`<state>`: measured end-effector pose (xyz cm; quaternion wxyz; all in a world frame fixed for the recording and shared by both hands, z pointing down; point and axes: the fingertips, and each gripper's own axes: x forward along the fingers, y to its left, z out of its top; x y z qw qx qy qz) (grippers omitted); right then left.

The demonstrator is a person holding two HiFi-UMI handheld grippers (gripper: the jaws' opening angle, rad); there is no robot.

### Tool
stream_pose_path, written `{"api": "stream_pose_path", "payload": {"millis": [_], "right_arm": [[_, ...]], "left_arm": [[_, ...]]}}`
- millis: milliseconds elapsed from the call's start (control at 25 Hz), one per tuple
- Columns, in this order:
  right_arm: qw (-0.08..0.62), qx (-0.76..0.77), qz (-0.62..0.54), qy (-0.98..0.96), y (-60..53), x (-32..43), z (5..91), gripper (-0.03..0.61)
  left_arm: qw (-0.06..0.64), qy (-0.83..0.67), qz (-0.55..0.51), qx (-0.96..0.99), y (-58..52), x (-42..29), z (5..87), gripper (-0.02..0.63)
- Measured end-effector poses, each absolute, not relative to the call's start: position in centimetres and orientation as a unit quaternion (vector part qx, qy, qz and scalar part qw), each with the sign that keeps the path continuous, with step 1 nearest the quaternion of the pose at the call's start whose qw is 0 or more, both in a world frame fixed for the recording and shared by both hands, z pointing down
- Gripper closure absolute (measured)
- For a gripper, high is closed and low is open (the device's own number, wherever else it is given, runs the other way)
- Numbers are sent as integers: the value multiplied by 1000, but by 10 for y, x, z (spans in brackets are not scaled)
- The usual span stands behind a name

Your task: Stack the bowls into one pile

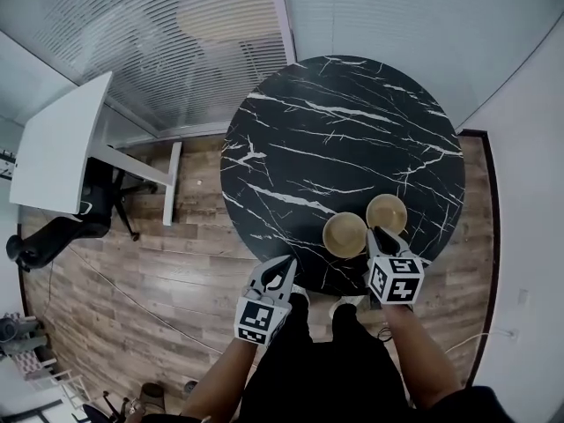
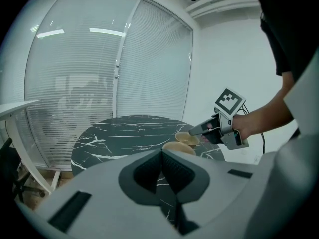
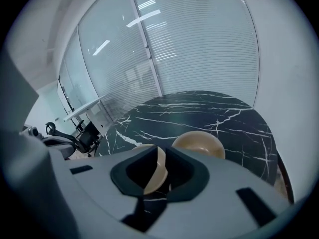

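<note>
— At the table's six o'clock rim, what is positioned, and in what state?

— Two tan bowls. Read the round marble table as a dial with the person at six. The left bowl sits at six and the right bowl just beside it toward five. Both are upright and separate, not yet stacked. The right gripper points in between them. Its jaws stand partly apart, the left bowl's wall shows through the gap, and no pad is seen pressing on it. The left gripper is at the seven o'clock rim, jaws together, nothing between them.

— Clearances?

— Open marble runs from seven round through twelve to four. Both bowls lie close to the near edge. Off the table, a glass wall with blinds stands close at twelve. A white wall leaves only a narrow strip of wood floor at three. A white desk with an office chair stands well apart at nine.

— Anything not readable?

— Whether the two bowl rims touch: the right gripper covers that spot from above. The table edge at six is hidden behind the person's body and forearms. In each gripper view, that gripper's own grey body blocks the lower half, cutting off the near table surface.
</note>
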<state>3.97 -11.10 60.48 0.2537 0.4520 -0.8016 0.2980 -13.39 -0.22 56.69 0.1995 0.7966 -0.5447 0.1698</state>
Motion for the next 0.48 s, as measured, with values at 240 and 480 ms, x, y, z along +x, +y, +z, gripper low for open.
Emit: {"api": "stream_pose_path", "payload": {"millis": [240,480], "right_arm": [[235,459,283,-809,-103,53,585,554],[206,477,262,-813,-98,74,563,568]], "left_arm": [[186,-524,158,816,-17,-117,551,600],[206,-512,130,824,-29,-102,542,600]]}}
